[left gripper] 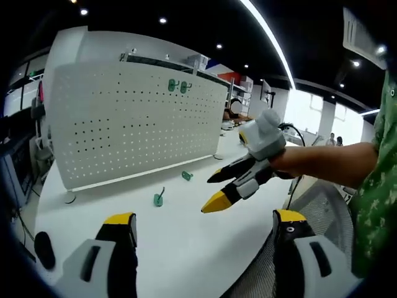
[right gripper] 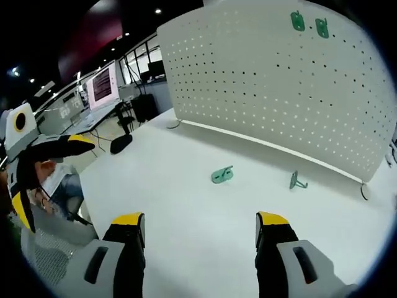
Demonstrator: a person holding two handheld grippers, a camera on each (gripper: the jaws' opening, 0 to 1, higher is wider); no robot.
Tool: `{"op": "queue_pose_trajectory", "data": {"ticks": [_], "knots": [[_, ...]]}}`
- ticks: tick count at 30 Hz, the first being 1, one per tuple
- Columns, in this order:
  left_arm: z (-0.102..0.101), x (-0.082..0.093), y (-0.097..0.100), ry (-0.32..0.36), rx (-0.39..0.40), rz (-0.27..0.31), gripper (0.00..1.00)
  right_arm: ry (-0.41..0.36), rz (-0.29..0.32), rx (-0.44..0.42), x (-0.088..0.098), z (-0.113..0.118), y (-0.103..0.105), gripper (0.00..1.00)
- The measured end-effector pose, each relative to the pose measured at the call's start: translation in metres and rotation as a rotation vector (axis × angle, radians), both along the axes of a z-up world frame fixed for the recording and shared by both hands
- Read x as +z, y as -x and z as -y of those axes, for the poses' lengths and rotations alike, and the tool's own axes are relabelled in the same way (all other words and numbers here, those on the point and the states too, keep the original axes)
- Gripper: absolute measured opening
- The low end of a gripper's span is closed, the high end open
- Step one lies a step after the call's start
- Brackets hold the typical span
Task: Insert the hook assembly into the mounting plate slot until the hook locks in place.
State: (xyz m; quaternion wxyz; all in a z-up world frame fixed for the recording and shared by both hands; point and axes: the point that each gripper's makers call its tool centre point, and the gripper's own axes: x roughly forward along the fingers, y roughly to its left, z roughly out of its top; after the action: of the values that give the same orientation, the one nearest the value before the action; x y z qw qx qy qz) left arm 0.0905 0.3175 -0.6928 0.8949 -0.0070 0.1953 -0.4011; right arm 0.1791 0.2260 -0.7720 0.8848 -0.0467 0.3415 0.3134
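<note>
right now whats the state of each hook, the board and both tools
left tool: open, empty
right tool: open, empty
pegboard: upright on the table
two green hooks: hung high on the pegboard
green hook: loose, lying on the table
second green hook: loose on the table, standing up

Both views look from near the bench (left gripper: 186, 242) edge toward the far pegboard (left gripper: 130, 121), sharing its two loose hooks (right gripper: 222, 175).
</note>
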Motion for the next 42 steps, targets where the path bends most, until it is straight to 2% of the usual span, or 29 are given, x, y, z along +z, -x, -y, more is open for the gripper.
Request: {"op": "queue_pose_trajectory", "data": {"ticks": [11, 19, 24, 38, 42], "knots": [[-0.009, 0.002, 0.004, 0.014, -0.014, -0.004, 0.91, -0.003, -0.035, -0.024, -0.005, -0.024, -0.027, 0.69], [-0.01, 0.004, 0.002, 0.032, -0.027, -0.004, 0.9, -0.001, -0.071, -0.042, -0.008, -0.032, -0.05, 0.63], [-0.009, 0.006, 0.0, 0.042, -0.03, -0.003, 0.89, 0.026, -0.104, -0.053, -0.017, -0.031, -0.063, 0.6], [-0.005, 0.01, -0.003, 0.045, -0.049, -0.001, 0.88, -0.001, -0.198, -0.12, -0.035, -0.033, -0.085, 0.5], [-0.003, 0.01, -0.004, 0.046, -0.059, -0.005, 0.87, -0.022, -0.23, -0.186, -0.039, -0.03, -0.09, 0.44]]}}
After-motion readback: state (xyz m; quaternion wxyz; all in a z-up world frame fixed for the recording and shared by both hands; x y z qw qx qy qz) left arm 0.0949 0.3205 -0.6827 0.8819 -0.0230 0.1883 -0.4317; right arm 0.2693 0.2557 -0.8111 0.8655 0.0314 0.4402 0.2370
